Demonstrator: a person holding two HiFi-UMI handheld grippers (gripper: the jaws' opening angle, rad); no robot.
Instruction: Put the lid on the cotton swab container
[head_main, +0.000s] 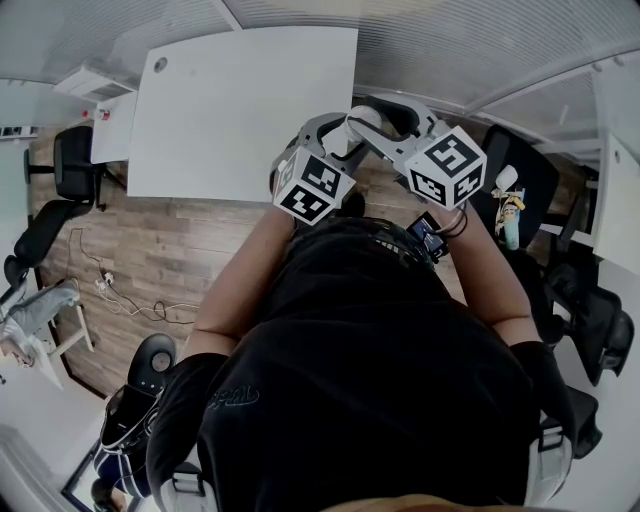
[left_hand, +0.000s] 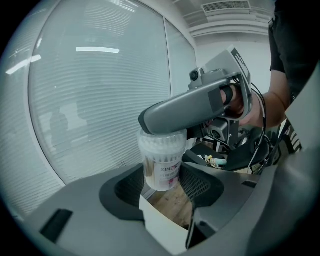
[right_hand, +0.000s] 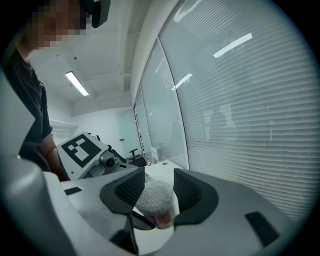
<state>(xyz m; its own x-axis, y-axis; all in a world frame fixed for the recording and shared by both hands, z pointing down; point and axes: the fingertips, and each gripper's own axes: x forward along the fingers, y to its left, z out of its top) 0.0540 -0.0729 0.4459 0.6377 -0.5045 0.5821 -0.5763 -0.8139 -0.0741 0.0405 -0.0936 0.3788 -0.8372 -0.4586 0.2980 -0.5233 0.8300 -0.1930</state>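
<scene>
Person's arms (head_main: 238, 285) bent fwd (tips meeting): L hand-held gripper (left_hand: 166, 186) grips cotton swab container (left_hand: 161, 169), R hand-held gripper (right_hand: 156, 194) clamps lid (left_hand: 162, 142).

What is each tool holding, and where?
The left tool grips the swab container by its lower body; the right tool clamps its top.

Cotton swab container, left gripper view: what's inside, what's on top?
Inside the cotton swab container: packed white swabs, visible through its clear wall. On top: the right gripper, jaw across the rim, so the top itself is covered.
</scene>
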